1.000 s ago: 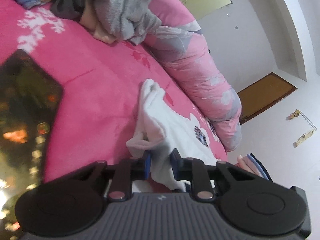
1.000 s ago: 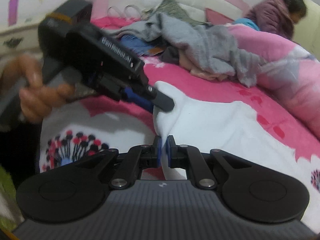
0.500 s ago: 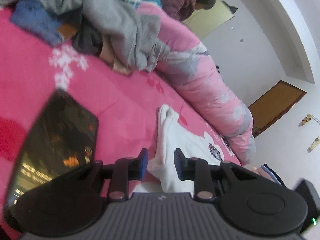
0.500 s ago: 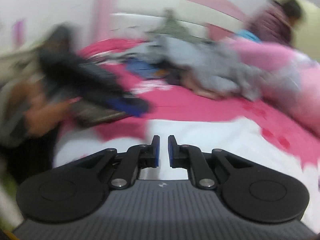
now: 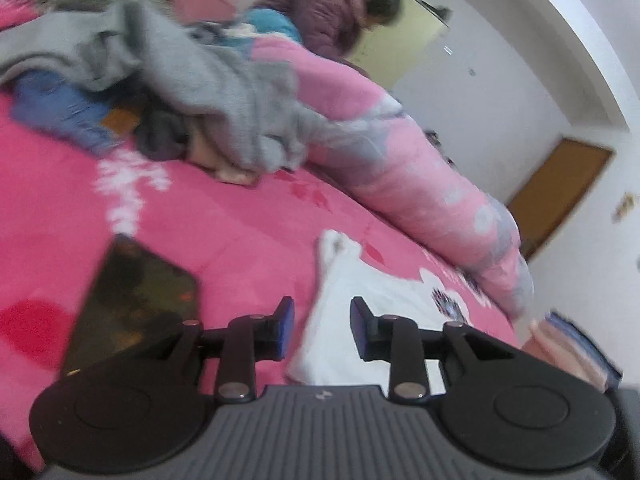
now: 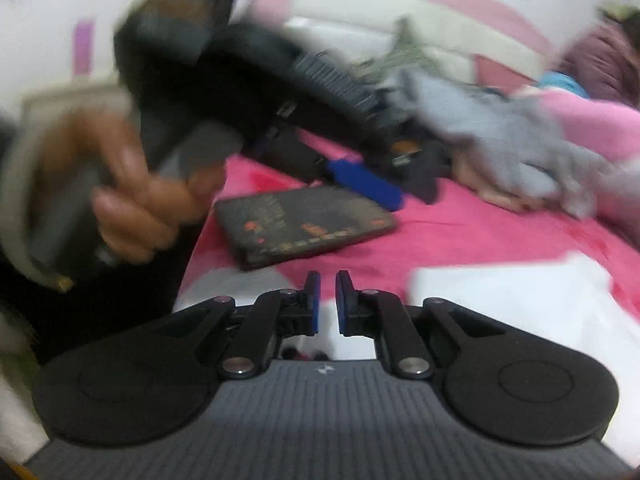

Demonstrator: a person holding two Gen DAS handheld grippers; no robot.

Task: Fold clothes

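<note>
My left jaws [image 5: 322, 330] are opening, holding nothing. The white garment [image 5: 360, 312] lies on the bed [image 5: 240, 232] between them, long axis toward one o'clock. My right jaws [image 6: 325, 304] are nearly together, empty; its fold lies at two o'clock.

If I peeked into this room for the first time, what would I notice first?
Probably the bright pink bed cover filling the room, with a messy heap of grey clothes piled at its far side. Nearer, a white garment lies flat on it, just ahead of the left tool, whose jaws are opening with nothing pinched. A dark tablet rests on the cover beside it.
</note>
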